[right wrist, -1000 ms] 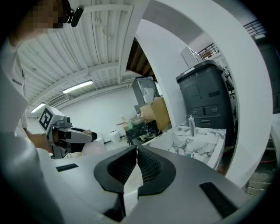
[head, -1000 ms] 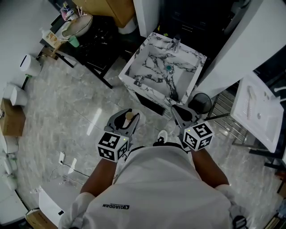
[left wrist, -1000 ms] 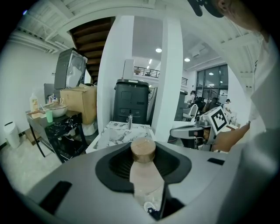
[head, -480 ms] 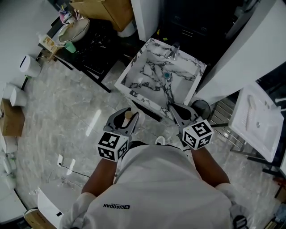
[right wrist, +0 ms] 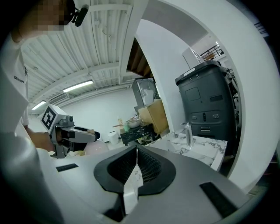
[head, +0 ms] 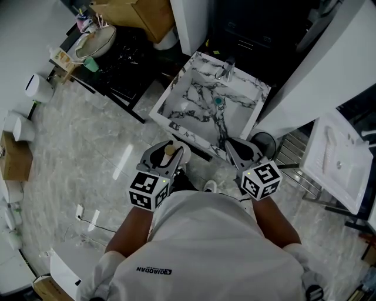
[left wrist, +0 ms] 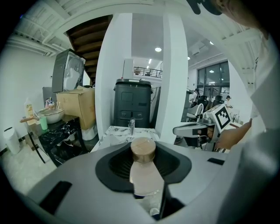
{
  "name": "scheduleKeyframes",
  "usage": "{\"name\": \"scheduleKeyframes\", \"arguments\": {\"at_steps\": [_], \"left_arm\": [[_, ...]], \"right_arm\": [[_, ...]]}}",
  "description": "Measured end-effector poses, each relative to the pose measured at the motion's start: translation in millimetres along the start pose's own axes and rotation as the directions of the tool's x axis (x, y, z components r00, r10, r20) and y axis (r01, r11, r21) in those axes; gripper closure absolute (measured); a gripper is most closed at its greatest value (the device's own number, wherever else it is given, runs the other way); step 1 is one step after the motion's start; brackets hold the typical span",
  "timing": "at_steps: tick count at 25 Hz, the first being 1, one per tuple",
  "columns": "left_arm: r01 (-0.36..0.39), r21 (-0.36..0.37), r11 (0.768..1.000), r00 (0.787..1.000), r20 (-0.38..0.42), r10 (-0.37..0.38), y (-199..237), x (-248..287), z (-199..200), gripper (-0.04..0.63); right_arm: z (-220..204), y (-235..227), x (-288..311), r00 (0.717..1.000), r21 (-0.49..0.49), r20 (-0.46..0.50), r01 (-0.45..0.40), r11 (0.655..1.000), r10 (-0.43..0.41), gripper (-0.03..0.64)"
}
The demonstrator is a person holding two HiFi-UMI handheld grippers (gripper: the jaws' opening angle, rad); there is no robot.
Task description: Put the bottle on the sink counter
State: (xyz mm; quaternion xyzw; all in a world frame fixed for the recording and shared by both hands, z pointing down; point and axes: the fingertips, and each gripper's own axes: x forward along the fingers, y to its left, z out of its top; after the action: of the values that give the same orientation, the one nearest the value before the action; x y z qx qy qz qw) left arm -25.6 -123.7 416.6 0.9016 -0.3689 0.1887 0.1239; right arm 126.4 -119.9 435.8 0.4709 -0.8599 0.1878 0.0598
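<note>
Tan-capped bottle (left wrist: 143, 173) sits pinched in our left tongs (head: 166, 157), cap pointing forward, ready for carrying over. Our right tongs (right wrist: 135, 168) are closed on nothing, just along for the ride. Only the head view shows the marble sink desk (head: 189, 135) just ahead, and the bottle isn't on it yet.

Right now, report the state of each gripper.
Left gripper: closed on the pale plastic bottle with a tan cap.
Right gripper: closed, jaws together, holding nothing.

Cardboard box (head: 145, 14), bowl (head: 97, 39) — dark table (head: 126, 70)
</note>
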Motion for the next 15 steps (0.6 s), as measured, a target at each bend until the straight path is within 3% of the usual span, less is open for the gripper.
{"name": "scheduleKeyframes", "arguments": {"at_steps": [15], "left_arm": [[0.119,0.061,0.991,0.993,0.006,-0.119,58.2,67.2,30.6,0.456]], "right_arm": [[21.2,-37.9,35.9,0.988,0.002,0.020,0.151,0.989,-0.151,0.575]]}}
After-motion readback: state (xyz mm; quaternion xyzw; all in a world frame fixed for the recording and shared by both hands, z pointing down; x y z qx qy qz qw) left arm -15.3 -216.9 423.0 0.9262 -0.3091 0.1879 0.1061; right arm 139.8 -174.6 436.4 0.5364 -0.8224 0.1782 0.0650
